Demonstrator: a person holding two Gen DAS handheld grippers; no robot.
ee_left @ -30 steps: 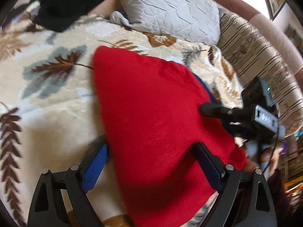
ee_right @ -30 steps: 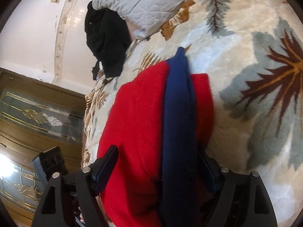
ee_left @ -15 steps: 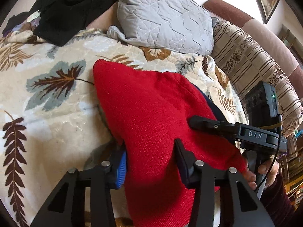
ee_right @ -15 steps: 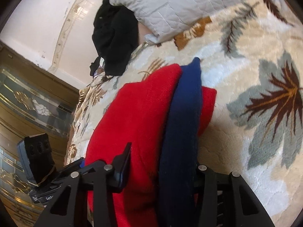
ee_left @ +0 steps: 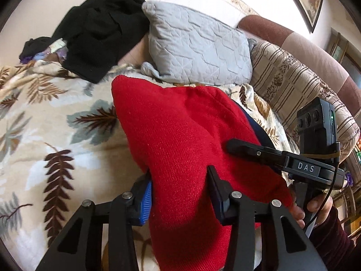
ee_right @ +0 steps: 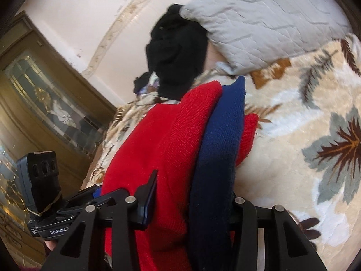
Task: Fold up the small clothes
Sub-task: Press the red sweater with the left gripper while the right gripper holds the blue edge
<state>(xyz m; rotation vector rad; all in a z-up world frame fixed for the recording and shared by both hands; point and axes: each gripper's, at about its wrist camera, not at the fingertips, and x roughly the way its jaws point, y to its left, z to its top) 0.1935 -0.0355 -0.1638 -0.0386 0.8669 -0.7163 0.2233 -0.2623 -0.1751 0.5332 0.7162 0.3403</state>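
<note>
Spread with a cream leaf-patterned blanket (ee_left: pixel 45 135), grey quilted pillow (ee_left: pixel 198 52) behind. Red knitted garment with navy band (ee_left: pixel 180 135) raised off it by the near edge, clamped by left gripper (ee_left: pixel 179 194) and right gripper (ee_right: pixel 194 203), jaws just closed, presumably to carry that edge over for a fold.
</note>
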